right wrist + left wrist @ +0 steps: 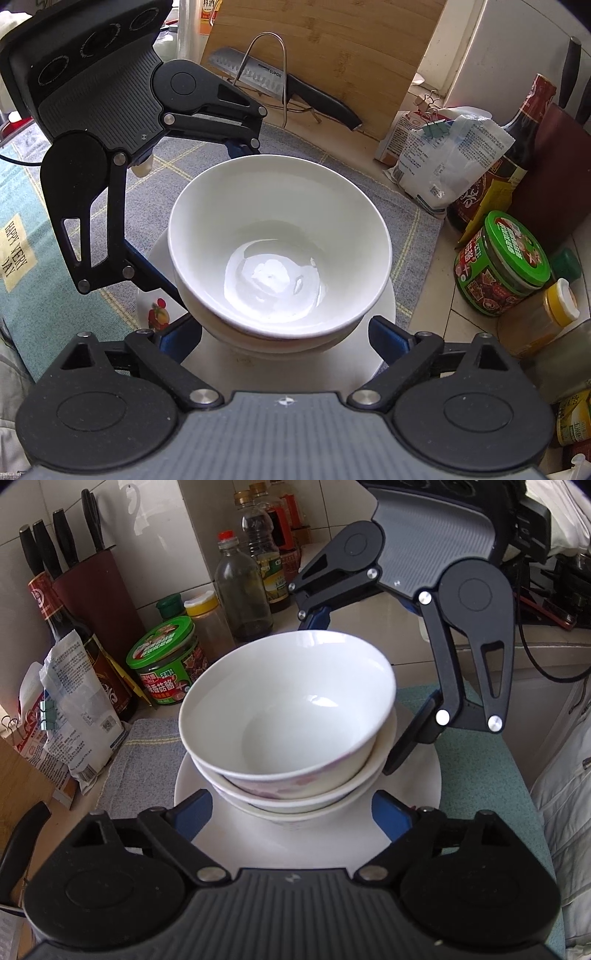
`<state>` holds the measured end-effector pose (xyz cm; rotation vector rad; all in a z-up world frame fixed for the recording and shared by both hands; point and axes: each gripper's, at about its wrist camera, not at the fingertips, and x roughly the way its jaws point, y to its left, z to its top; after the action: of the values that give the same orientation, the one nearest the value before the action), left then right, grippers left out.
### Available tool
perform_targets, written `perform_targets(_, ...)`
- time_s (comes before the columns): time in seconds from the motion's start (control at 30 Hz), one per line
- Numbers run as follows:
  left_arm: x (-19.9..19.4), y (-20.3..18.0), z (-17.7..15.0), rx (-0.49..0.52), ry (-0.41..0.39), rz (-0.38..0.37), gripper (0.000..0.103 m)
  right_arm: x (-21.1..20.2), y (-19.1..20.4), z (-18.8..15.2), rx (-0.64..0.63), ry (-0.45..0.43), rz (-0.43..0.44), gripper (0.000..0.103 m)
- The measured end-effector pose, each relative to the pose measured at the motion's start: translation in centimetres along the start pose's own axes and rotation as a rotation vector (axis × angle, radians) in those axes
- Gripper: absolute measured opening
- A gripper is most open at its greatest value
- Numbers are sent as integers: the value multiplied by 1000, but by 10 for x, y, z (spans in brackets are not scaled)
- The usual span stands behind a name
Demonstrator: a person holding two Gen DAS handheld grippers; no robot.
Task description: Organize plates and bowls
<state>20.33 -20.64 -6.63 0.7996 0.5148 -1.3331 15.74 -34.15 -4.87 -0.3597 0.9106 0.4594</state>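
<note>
Two grippers flank a stack of white bowls on a plate.
Left wrist view: left gripper [293, 818] angled downward, jaws released either side of the bowl stack [286, 716] on the white plate [258, 843]. Right wrist view: right gripper [284, 339] angled downward opposite, jaws spread, gripping nothing.

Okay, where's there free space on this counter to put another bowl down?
The grey cloth between the bowl stack and the cutting board lies bare, as does the green mat beside the plate. The tiled corner is crowded: green-lidded jar, bottles, knife block, clipped bags.
</note>
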Motion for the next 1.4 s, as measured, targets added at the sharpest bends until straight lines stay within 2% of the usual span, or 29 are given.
perform_targets(0.17,-8,-3,-9,-81,9,61,94,-7,1,-4,10,-16,3,103)
perform_targets(0.33,-31,-2,-23,-322,-34,141,100,-14,5,-5,92,-29,3,103)
perform_targets(0.47,-55,-10,-39,-517,-88,219,102,-24,21,-5,211,-21,-96,103)
perform_targets(0.53,-64,-18,-46,-583,-103,287,102,-28,32,-6,297,-4,-152,103)
perform_targets(0.63,-73,-31,-49,-646,-62,379,102,-35,54,-9,438,21,-243,103)
perform_targets(0.7,-82,-42,-50,-665,-67,422,102,-40,72,-10,544,37,-316,103)
perform_targets(0.83,-107,-57,-53,-721,-78,382,102,-50,97,-10,721,67,-410,103)
perform_targets(0.97,-130,-67,-46,-750,-17,444,102,-68,118,-9,860,52,-460,103)
perform_targets(1.03,-143,-70,-42,-765,-5,460,102,-78,127,-7,884,38,-478,103)
perform_targets(1.17,-166,-76,-36,-792,-41,464,102,-91,145,2,883,23,-530,103)
perform_targets(1.4,-180,-80,-33,-801,-33,504,102,-105,161,11,871,-14,-557,103)
